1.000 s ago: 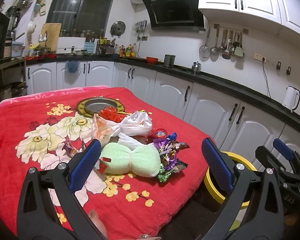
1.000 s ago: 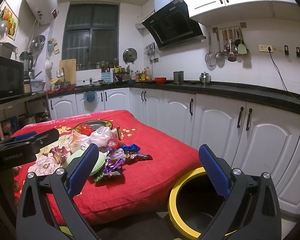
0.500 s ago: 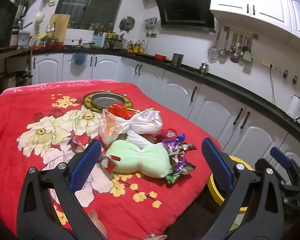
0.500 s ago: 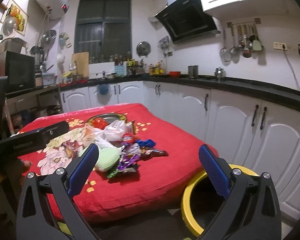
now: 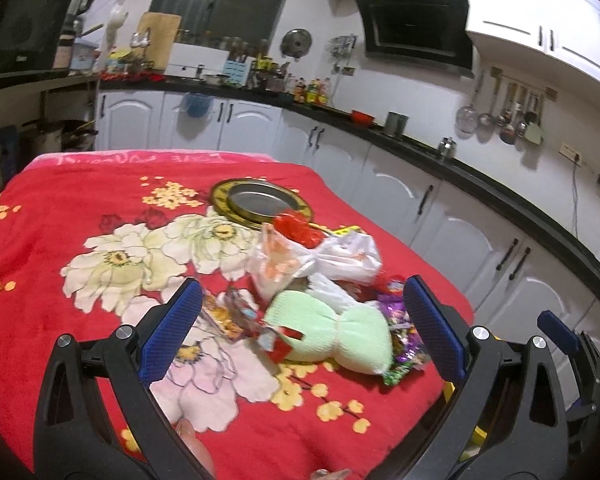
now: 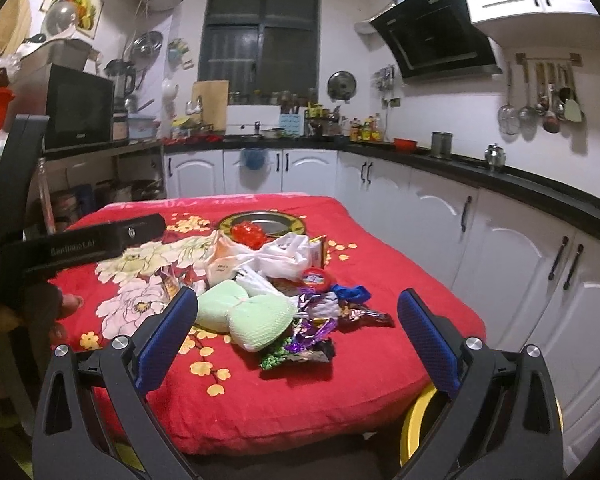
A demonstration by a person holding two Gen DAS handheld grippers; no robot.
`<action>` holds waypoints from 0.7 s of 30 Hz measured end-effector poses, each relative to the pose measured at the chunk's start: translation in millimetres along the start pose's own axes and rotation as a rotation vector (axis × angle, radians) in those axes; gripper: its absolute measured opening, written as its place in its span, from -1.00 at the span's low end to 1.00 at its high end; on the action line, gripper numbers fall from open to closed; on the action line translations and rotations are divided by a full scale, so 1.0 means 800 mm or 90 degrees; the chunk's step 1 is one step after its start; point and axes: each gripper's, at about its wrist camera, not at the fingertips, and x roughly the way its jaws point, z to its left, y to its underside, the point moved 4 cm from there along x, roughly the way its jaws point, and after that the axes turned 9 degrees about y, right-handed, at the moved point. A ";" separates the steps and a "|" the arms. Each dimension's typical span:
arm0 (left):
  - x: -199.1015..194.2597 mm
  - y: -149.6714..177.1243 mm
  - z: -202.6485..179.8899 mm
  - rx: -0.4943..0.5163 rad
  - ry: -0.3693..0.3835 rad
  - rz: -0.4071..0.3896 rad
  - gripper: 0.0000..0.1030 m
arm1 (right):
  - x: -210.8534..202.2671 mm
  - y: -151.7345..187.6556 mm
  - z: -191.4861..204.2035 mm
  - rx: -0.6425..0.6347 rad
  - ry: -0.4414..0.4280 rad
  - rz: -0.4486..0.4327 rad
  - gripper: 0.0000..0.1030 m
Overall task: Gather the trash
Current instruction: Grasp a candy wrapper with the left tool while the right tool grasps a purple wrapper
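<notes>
A trash pile lies on the table's near right part, on a red flowered blanket (image 5: pixel 60 208). It holds a pale green mesh bundle (image 5: pixel 332 336) (image 6: pixel 252 316), white plastic bags (image 5: pixel 336 256) (image 6: pixel 280 256), a red crumpled wrapper (image 5: pixel 296 228) (image 6: pixel 248 234), purple candy wrappers (image 5: pixel 402 332) (image 6: pixel 316 322) and a small red lid (image 6: pixel 318 278). My left gripper (image 5: pixel 302 328) hangs open just short of the green bundle, holding nothing. My right gripper (image 6: pixel 298 340) is open too, above the table's front edge and facing the pile. A yellow-rimmed bin (image 6: pixel 414 424) stands on the floor at the table's right corner.
A gold-rimmed metal plate (image 5: pixel 260 202) (image 6: pixel 260 222) lies behind the pile. White cabinets (image 6: pixel 520 264) with a black counter run along the right and the back. The left gripper's black body (image 6: pixel 80 244), with a hand under it, fills the left of the right wrist view.
Both grippers have come closer to the table and the pile. The bin has slid to the lower right edge of both views. Both grippers stay open and empty.
</notes>
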 end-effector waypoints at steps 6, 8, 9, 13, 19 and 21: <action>0.018 0.000 0.034 -0.042 -0.021 0.040 0.79 | 0.031 0.004 0.006 -0.019 -0.007 0.019 0.88; 0.026 0.003 0.045 -0.063 -0.022 0.064 0.79 | 0.042 0.004 0.006 -0.022 -0.008 0.026 0.88; 0.031 0.006 0.051 -0.073 -0.022 0.078 0.79 | 0.049 0.005 0.006 -0.023 -0.009 0.033 0.88; 0.047 0.014 0.062 -0.113 -0.003 0.117 0.79 | 0.074 0.010 0.001 -0.014 -0.014 0.063 0.88; 0.076 0.016 0.061 -0.115 0.013 0.156 0.79 | 0.109 0.017 -0.005 -0.011 -0.013 0.104 0.85; 0.085 0.015 0.057 -0.104 0.017 0.165 0.66 | 0.119 0.019 -0.006 -0.009 -0.015 0.114 0.65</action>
